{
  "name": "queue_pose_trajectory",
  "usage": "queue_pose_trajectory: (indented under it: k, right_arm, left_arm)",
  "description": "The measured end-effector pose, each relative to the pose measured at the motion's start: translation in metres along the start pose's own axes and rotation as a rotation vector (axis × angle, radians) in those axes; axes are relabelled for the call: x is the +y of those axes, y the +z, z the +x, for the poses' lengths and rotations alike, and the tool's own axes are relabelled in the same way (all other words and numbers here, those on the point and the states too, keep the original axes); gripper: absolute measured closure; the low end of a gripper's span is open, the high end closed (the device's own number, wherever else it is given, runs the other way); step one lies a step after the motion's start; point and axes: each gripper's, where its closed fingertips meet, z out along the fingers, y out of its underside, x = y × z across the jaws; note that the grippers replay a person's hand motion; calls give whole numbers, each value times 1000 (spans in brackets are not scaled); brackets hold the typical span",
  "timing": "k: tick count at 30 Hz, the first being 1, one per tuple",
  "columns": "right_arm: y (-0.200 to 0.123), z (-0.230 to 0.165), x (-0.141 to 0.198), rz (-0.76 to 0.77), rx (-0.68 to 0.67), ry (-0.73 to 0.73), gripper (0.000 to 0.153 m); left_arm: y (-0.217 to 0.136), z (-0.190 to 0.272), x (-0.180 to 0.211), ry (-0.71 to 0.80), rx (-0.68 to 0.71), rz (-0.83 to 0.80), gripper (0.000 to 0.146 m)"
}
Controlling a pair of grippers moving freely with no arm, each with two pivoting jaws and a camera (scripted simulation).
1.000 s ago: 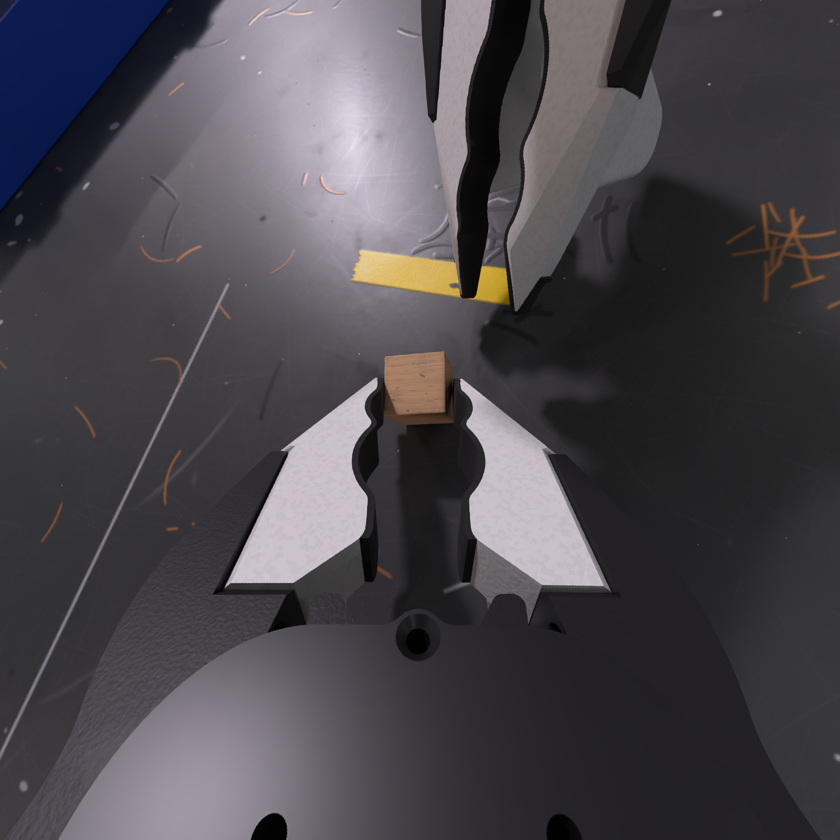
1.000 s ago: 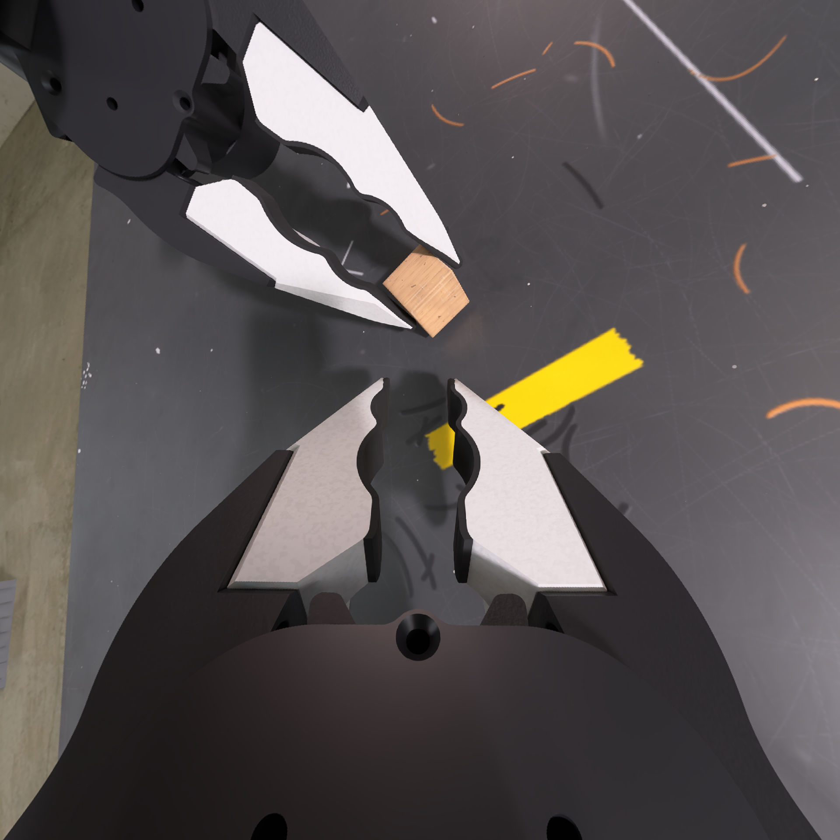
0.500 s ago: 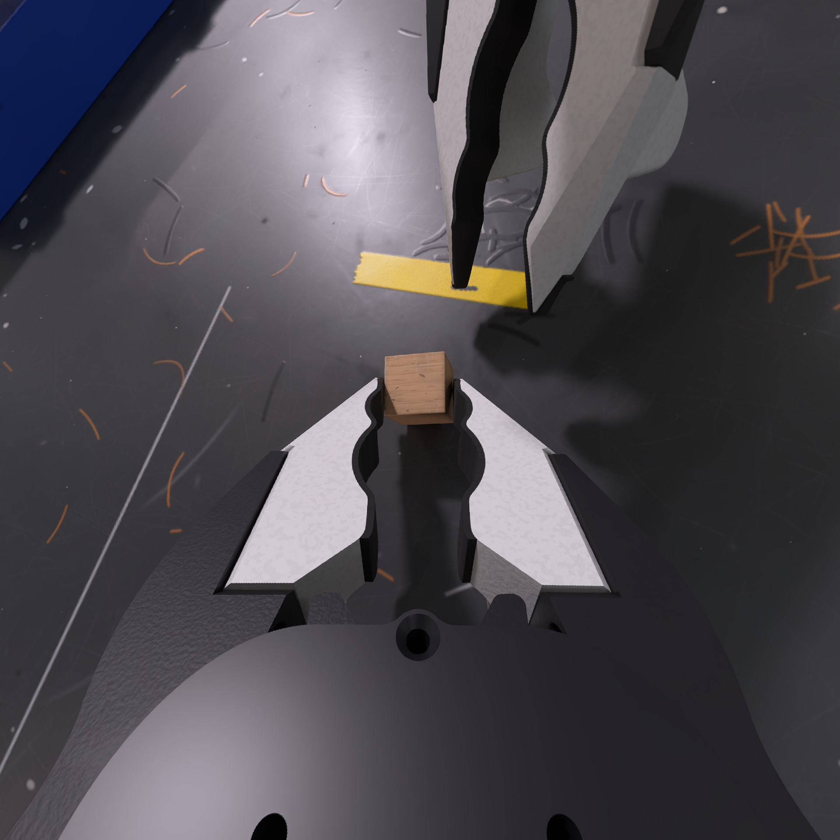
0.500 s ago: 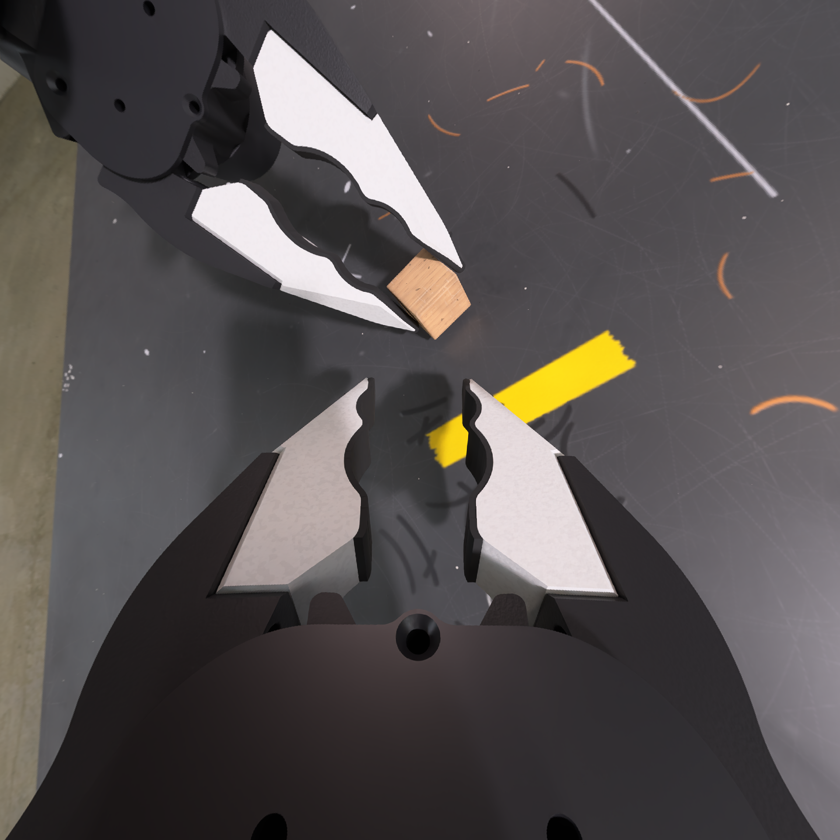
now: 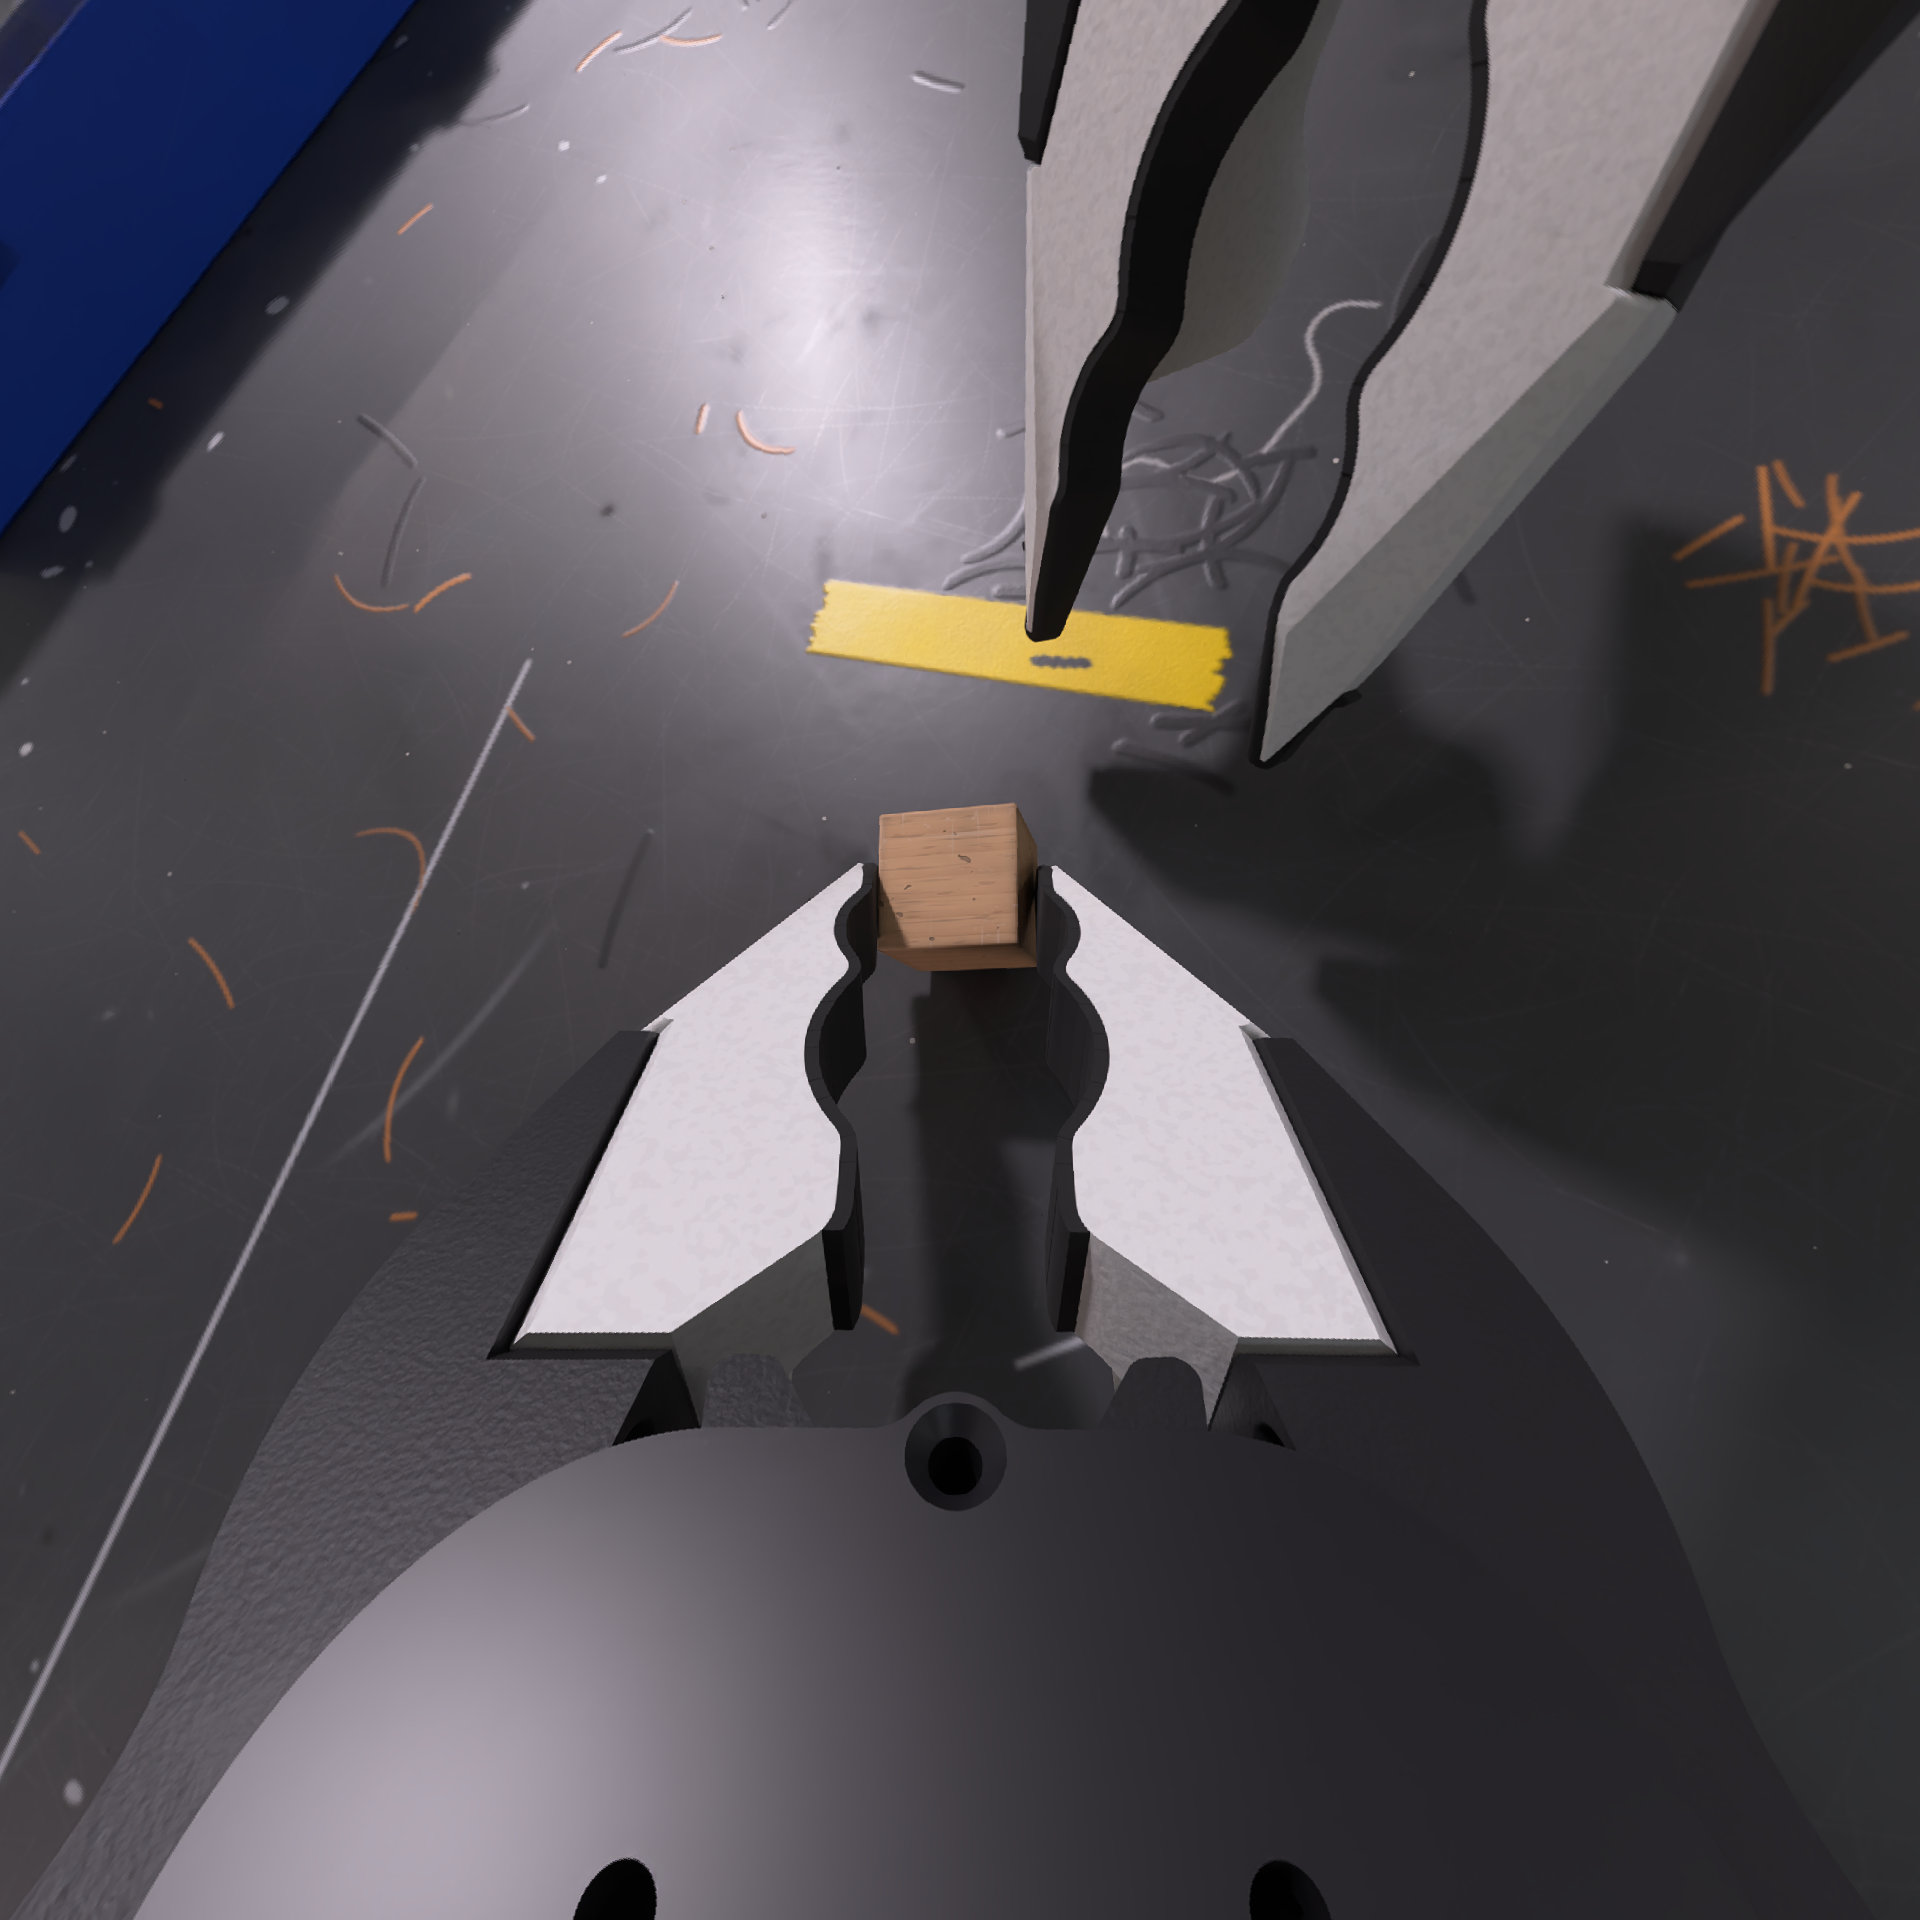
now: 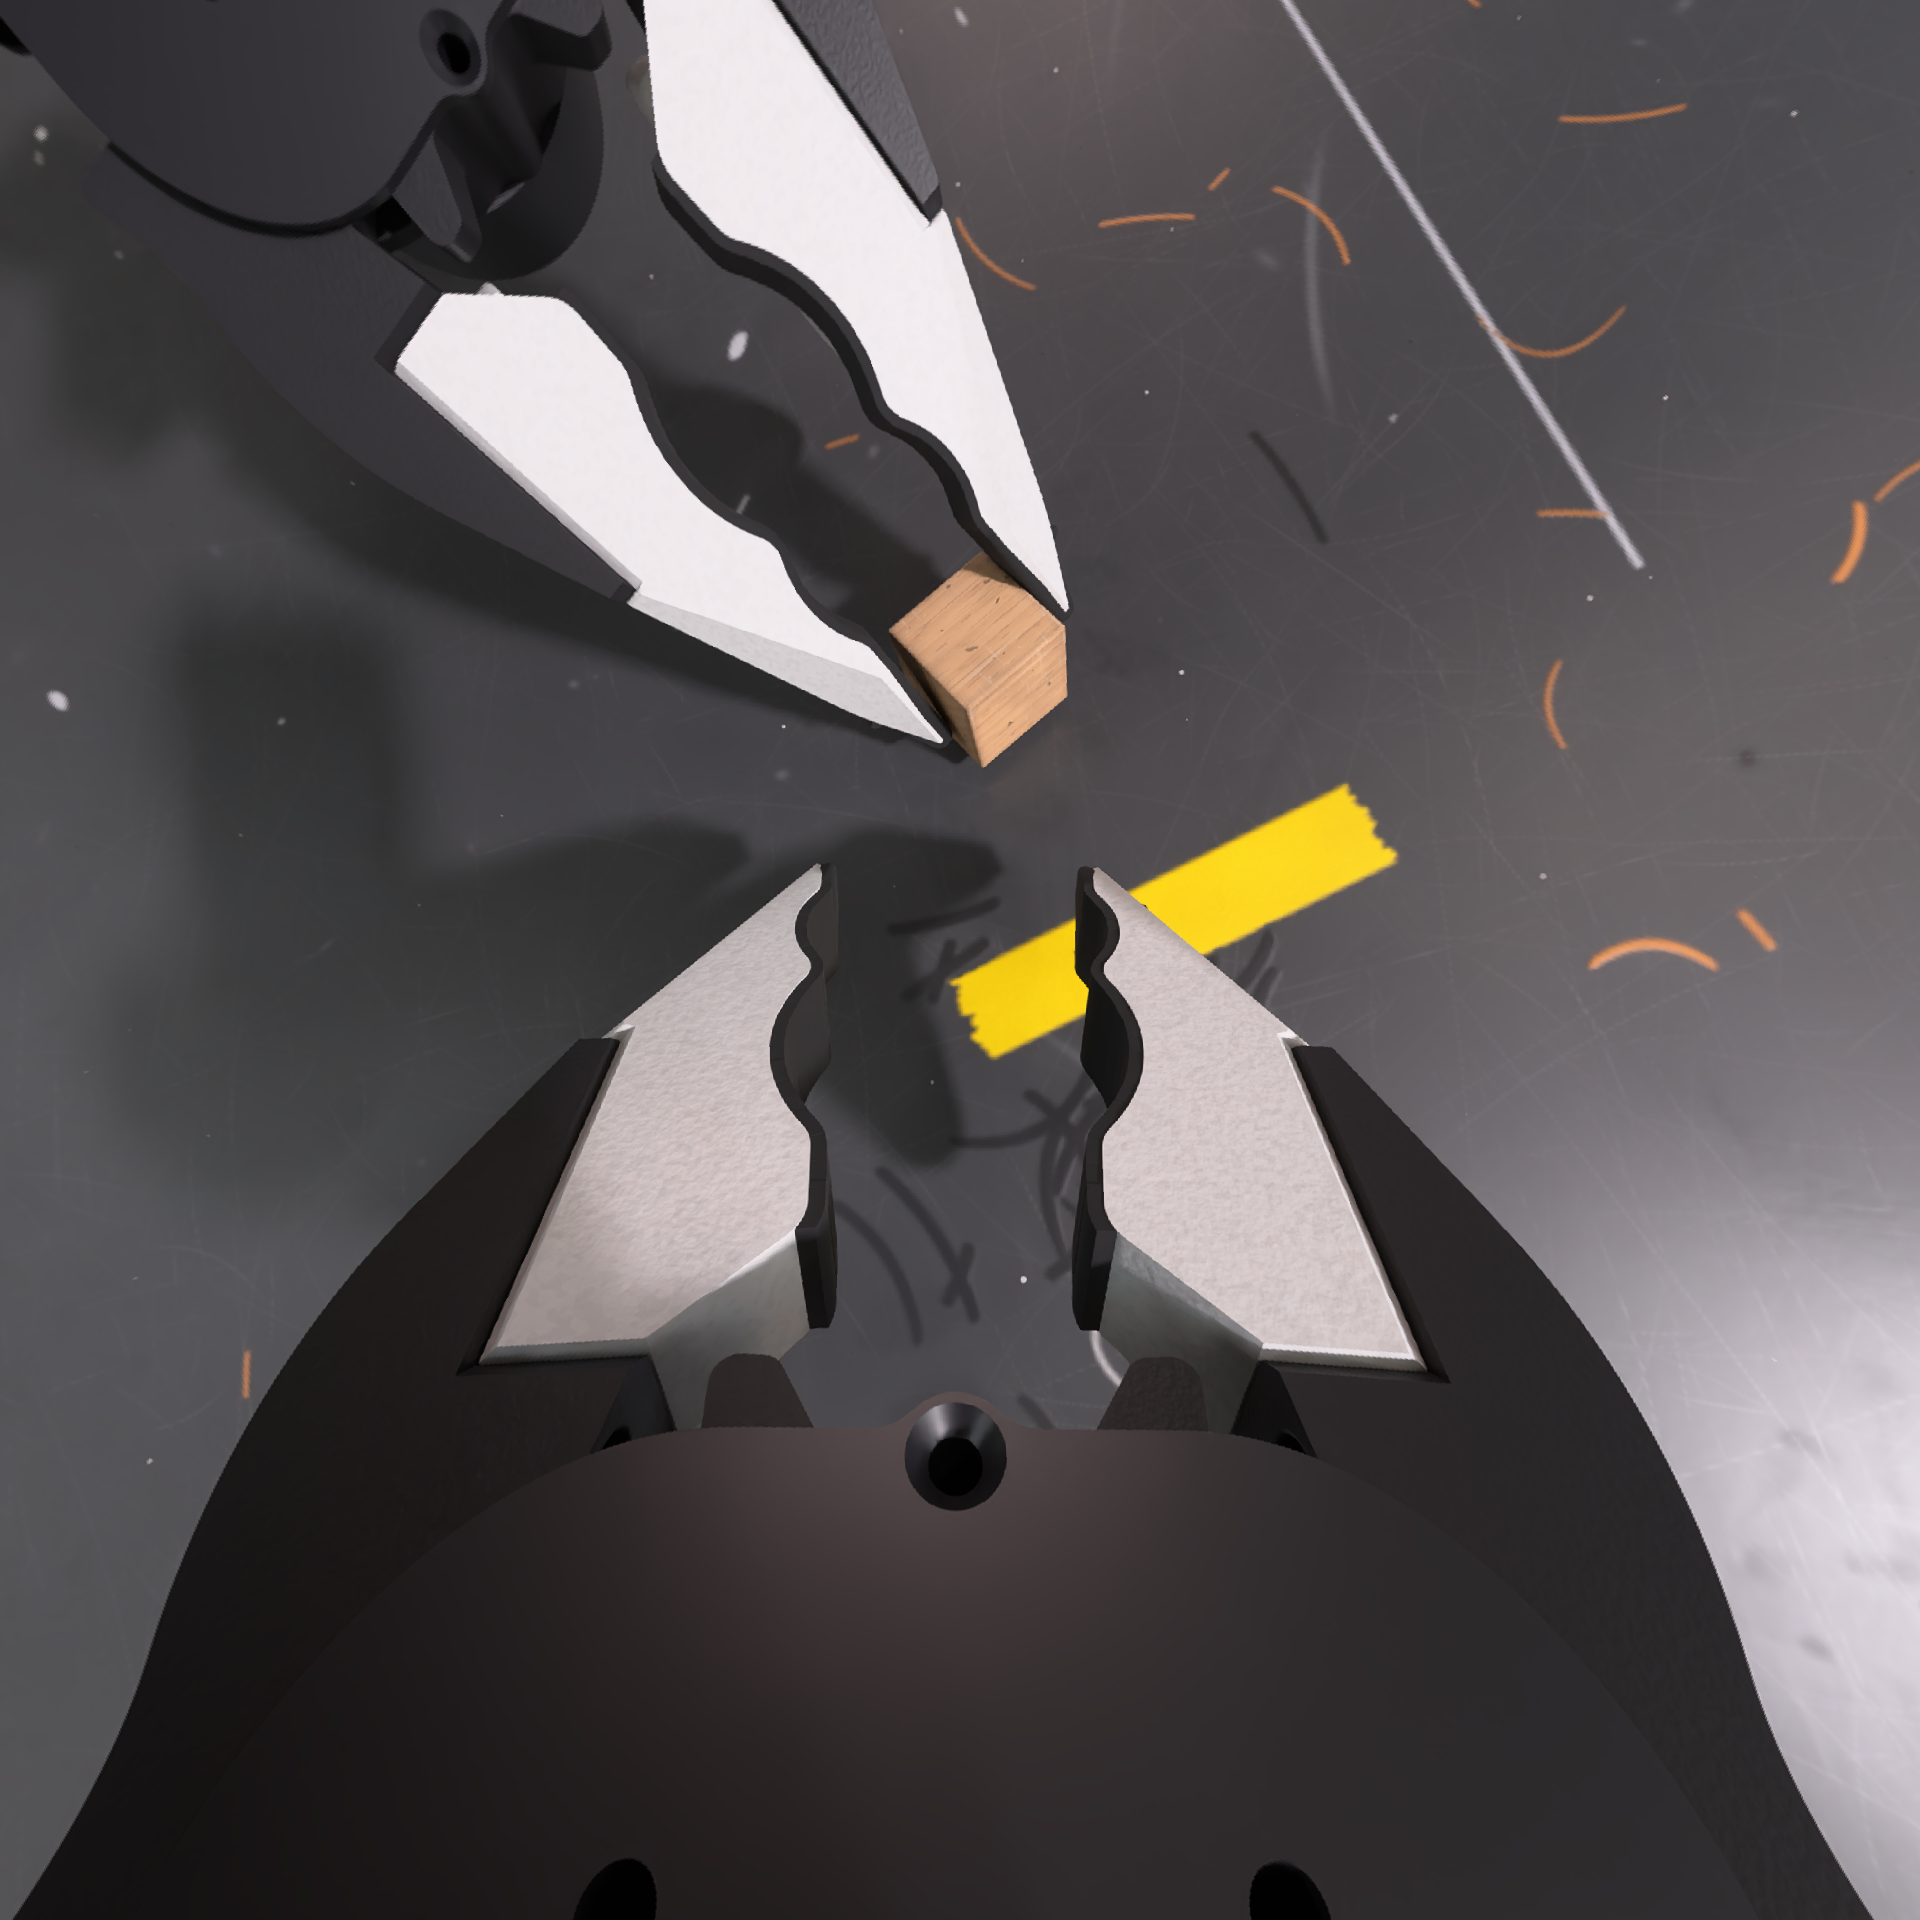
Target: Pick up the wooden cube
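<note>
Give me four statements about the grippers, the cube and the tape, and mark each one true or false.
1. The left gripper is shut on the wooden cube. True.
2. The right gripper holds the cube. False: its jaws are open and empty.
3. The yellow tape strip lies flat on the dark surface. True.
4. The cube rests on the tape. False: it sits at the left gripper's fingertips, apart from the tape.
</note>
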Motion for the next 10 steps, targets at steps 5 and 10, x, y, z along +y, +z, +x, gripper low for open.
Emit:
queue_pose_trajectory:
  k: [5, 10]
  right_arm:
    - [-1, -1, 1, -7, 28, -18, 106]
    - [-1, -2, 0, -3, 42, -23, 102]
  left_arm:
    - [0, 0, 0, 1, -3, 0, 116]
    - [0, 0, 0, 1, -3, 0, 116]
